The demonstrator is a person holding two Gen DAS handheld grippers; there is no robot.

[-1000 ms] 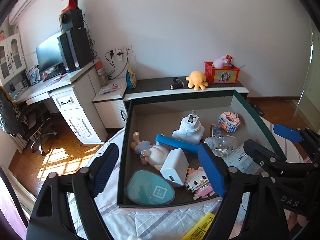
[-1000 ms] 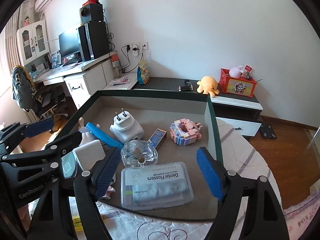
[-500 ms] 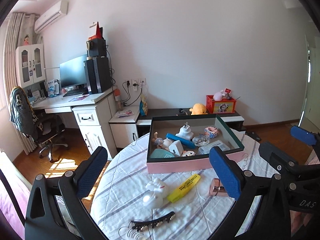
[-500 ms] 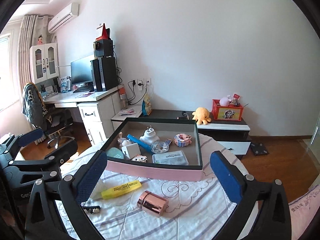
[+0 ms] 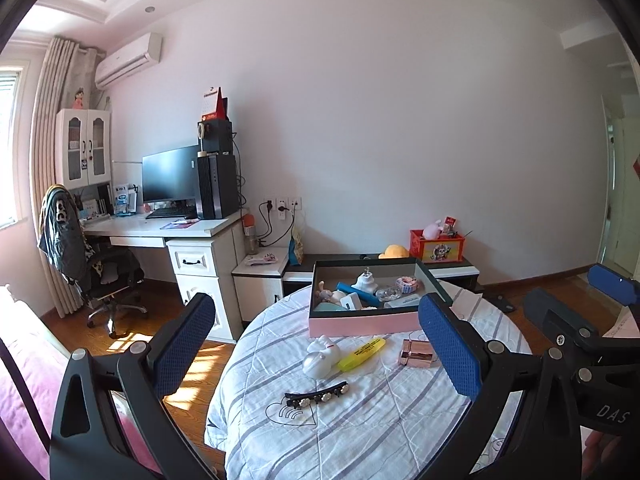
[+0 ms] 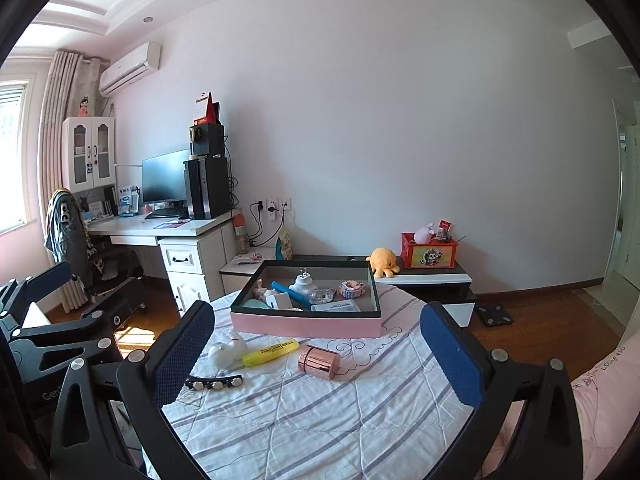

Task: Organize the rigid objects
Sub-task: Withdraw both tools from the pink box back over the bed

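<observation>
A pink box [image 5: 362, 323] [image 6: 308, 326] with a dark lining sits at the far side of the round table [image 5: 360, 420] [image 6: 320, 412] and holds a white plug, a blue stick, a clear dish and other small things. In front of it lie a white figure [image 5: 319, 356] [image 6: 225, 351], a yellow highlighter [image 5: 362, 354] [image 6: 271, 353], a rose-gold cylinder [image 5: 416, 358] [image 6: 319, 362] and a black hair clip [image 5: 316, 394] [image 6: 214, 382]. My left gripper [image 5: 316, 344] and right gripper [image 6: 316, 344] are both open, empty, held back above the near table edge.
A white desk [image 5: 160, 228] with monitor, tower and office chair [image 5: 100, 276] stands at the left. A low cabinet [image 6: 424, 278] behind the table carries a yellow plush and a red box. Wooden floor lies on both sides; a pink bed edge [image 6: 600, 400] is at the right.
Both grippers have pulled back and up from over the box to the near side of the table, and their jaws have spread wider. The loose items on the cloth have come into view.
</observation>
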